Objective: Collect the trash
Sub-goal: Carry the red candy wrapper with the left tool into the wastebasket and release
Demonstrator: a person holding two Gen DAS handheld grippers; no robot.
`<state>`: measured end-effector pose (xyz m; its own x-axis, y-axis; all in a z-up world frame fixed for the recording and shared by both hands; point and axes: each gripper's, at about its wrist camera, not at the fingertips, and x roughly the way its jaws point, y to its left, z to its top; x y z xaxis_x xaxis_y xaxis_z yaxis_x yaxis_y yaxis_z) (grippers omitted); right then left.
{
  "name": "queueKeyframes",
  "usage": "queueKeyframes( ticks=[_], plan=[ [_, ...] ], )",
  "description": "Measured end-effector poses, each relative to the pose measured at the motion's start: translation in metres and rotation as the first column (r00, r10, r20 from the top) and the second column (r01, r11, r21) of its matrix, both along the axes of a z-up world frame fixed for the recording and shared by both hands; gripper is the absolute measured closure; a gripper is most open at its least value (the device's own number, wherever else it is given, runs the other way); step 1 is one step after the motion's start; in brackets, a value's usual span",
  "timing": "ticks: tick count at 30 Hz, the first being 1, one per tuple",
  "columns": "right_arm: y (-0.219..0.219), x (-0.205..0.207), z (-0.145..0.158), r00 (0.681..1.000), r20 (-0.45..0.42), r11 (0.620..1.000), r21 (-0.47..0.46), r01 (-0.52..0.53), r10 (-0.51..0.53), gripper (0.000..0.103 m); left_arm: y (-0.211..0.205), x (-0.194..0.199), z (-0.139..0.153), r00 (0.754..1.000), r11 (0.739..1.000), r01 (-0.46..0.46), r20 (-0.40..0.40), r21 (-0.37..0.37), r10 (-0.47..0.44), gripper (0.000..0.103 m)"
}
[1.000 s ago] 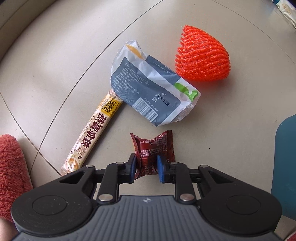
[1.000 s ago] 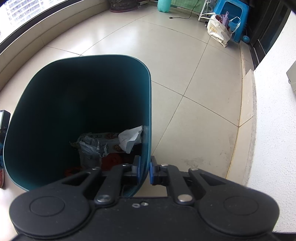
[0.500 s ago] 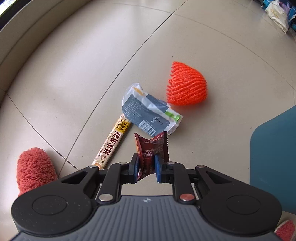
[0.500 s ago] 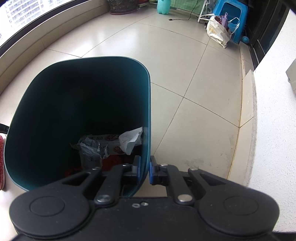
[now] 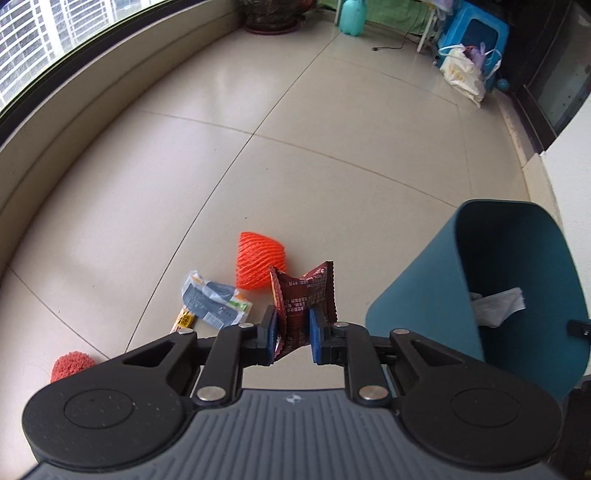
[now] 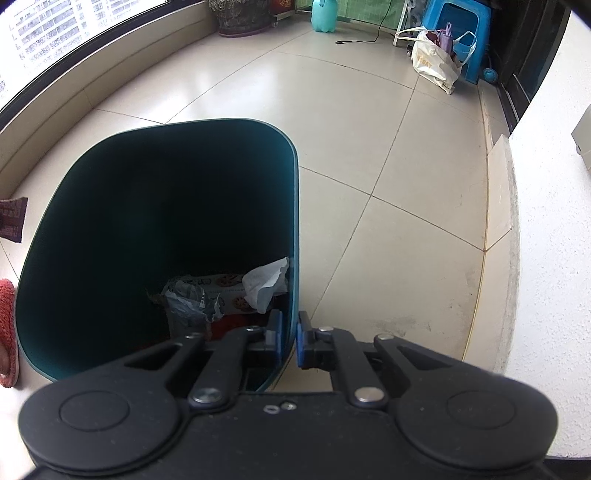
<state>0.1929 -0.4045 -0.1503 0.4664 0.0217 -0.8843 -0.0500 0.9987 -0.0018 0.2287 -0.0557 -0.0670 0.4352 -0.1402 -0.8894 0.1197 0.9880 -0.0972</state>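
Observation:
My left gripper (image 5: 292,334) is shut on a dark red snack wrapper (image 5: 304,295), held high above the tiled floor. Below it lie an orange foam net (image 5: 260,260), a blue-and-white wrapper (image 5: 214,301) and a yellow stick packet (image 5: 184,319). The teal bin (image 5: 517,291) stands tilted to the right of the left gripper. My right gripper (image 6: 290,341) is shut on the rim of the teal bin (image 6: 110,221), one pad inside and one outside. Crumpled wrappers and a white paper (image 6: 266,282) lie inside the bin. The red wrapper (image 6: 13,218) shows at the left edge of the right wrist view.
A red fuzzy slipper (image 5: 70,363) lies at the lower left on the floor. At the far end stand a blue stool (image 5: 476,33), a plastic bag (image 5: 463,72), a teal bottle (image 5: 352,16) and a plant pot. A low ledge under the window runs along the left, and a white wall (image 6: 546,258) along the right.
My left gripper has risen well off the floor with the red wrapper in it, so the floor trash looks smaller and the bin has come into view. The right gripper has kept still on the rim.

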Motion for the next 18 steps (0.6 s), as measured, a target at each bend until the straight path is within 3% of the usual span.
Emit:
queueKeyframes(
  ticks=[8, 14, 18],
  plan=[
    [-0.003, -0.001, 0.001, 1.0, 0.0, 1.0, 0.017, 0.007, -0.007, 0.097, -0.075, -0.011, 0.042, 0.985, 0.986, 0.164, 0.055, -0.022, -0.163, 0.086],
    [-0.004, 0.0, 0.001, 1.0, 0.001, 1.0, 0.019, 0.004, -0.004, 0.097, -0.134, -0.02, 0.044, 0.956, 0.958, 0.287, 0.056, 0.0, -0.287, 0.086],
    [-0.004, 0.0, 0.001, 1.0, 0.001, 1.0, 0.017, 0.003, -0.003, 0.097, -0.166, -0.019, 0.024, 0.934, 0.934, 0.356, 0.017, 0.023, -0.356, 0.086]
  ],
)
